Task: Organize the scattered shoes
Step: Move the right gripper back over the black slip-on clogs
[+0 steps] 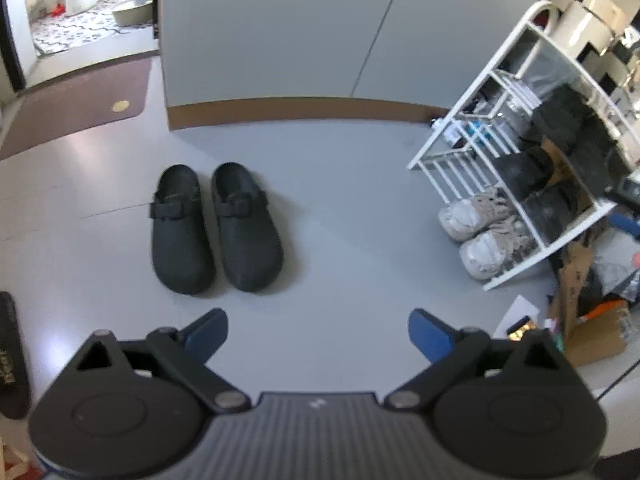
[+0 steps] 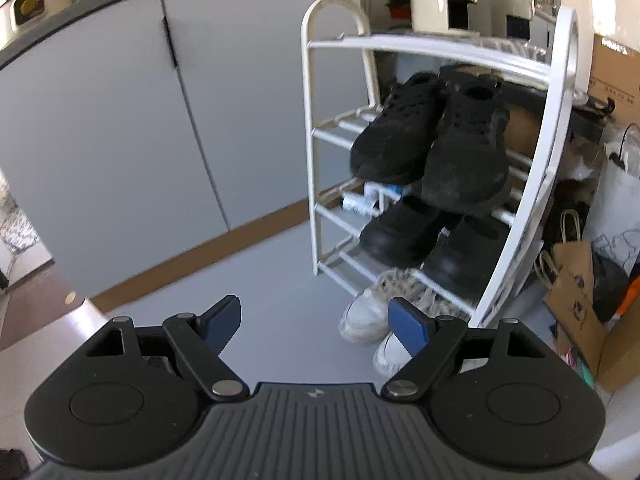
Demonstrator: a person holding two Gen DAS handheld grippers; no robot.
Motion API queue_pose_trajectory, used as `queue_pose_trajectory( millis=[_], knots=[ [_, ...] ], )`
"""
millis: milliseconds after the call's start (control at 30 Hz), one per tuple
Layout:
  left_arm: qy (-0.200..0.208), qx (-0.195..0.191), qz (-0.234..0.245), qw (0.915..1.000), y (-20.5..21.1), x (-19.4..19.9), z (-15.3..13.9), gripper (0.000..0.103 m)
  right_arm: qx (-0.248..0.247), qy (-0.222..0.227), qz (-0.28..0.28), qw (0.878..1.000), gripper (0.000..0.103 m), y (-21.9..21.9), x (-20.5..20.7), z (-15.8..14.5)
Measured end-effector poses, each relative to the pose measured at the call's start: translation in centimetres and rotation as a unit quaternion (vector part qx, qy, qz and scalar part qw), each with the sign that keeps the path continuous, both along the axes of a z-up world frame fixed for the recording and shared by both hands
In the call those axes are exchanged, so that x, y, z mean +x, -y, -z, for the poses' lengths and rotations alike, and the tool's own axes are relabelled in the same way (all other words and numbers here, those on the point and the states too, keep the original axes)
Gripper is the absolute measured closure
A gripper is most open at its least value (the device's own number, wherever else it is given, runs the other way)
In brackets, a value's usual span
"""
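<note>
We see the left gripper (image 1: 318,334) with its blue-padded fingers (image 1: 208,334) spread wide and nothing between them, hanging over bare grey floor (image 1: 340,208). A pair of black clogs (image 1: 216,228) sits side by side on the floor ahead of the fingers and somewhat to their left, toes towards us, the two shoes just beside each other and well apart from the pads. Ahead and to the right of the left fingers stands the white shoe rack (image 1: 500,152), with a pair of pale, worn sneakers (image 1: 480,232) on the floor at its foot, partly under the lowest rails. The right gripper (image 2: 316,326) likewise has its fingers (image 2: 408,328) spread, holding nothing; we note mild blur in this view. Directly ahead of and above the right fingers the rack (image 2: 316,152) carries a pair of black sneakers (image 2: 432,148) on an upper shelf, toes overhanging the front rail, and a pair of glossy black shoes (image 2: 424,240) on the shelf below. The pale sneakers (image 2: 366,318) lie just beyond the right-hand finger, which overlaps them in the view; whether it touches them we cannot tell. Paper bags (image 2: 576,280) stand right of the rack, grey cabinet doors (image 2: 120,132) to the left of the fingers.
</note>
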State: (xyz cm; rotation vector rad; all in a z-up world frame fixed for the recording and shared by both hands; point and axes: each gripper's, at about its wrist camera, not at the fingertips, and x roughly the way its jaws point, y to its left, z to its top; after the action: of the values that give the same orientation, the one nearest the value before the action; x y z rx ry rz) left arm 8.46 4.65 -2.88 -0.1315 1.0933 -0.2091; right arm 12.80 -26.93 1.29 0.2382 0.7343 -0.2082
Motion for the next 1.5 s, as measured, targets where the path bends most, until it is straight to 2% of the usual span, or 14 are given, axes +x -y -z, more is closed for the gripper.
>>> queue_pose_trajectory(
  millis=[33, 100, 200, 267, 433, 600, 633, 867, 1100, 1300, 1500],
  knots=[
    [-0.003, 0.004, -0.001, 1.0000, -0.1, 0.0, 0.1, 0.005, -0.003, -0.004, -0.012, 1.000, 0.018, -1.0, -0.1, -0.1],
    [-0.006, 0.011, -0.003, 0.9999, -0.2, 0.0, 0.2, 0.011, 0.002, -0.008, -0.039, 0.999, 0.018, -3.0, -0.4, -0.7],
    [-0.001, 0.015, -0.008, 0.9998, -0.6, -0.1, 0.3, 0.012, -0.014, -0.004, -0.088, 0.996, 0.018, -6.6, -1.0, -1.7],
    [-0.001, 0.022, -0.020, 0.9996, -1.2, -0.1, 0.4, 0.016, -0.011, -0.004, -0.113, 0.994, 0.018, -8.4, -1.4, -2.2],
    [-0.010, 0.000, -0.041, 0.9991, -2.4, -0.4, 0.2, 0.017, 0.002, -0.007, -0.150, 0.989, 0.017, -11.4, -2.1, -2.8],
    [0.006, 0.015, -0.083, 0.9964, -3.8, -1.0, -0.8, 0.016, 0.014, -0.016, -0.169, 0.985, 0.015, -12.8, -2.6, -3.2],
    [0.009, 0.013, -0.088, 0.9960, -4.1, -1.1, -1.0, 0.015, 0.017, -0.014, -0.171, 0.985, 0.011, -13.0, -2.8, -3.3],
    [0.026, 0.000, -0.122, 0.9922, -5.1, -1.5, -1.7, 0.012, 0.016, -0.023, -0.195, 0.980, 0.011, -14.3, -3.2, -2.5],
    [0.026, 0.000, -0.112, 0.9934, -4.7, -1.7, -1.7, 0.009, 0.020, -0.028, -0.207, 0.978, 0.011, -15.1, -3.2, -2.3],
    [0.027, -0.036, -0.126, 0.9911, -5.8, -1.9, -1.6, 0.009, 0.013, -0.031, -0.223, 0.974, 0.011, -16.6, -3.0, -2.2],
    [0.031, -0.016, -0.110, 0.9933, -5.9, -2.5, -1.5, 0.009, 0.004, -0.037, -0.250, 0.968, 0.011, -18.1, -2.9, -1.7]
  ],
)
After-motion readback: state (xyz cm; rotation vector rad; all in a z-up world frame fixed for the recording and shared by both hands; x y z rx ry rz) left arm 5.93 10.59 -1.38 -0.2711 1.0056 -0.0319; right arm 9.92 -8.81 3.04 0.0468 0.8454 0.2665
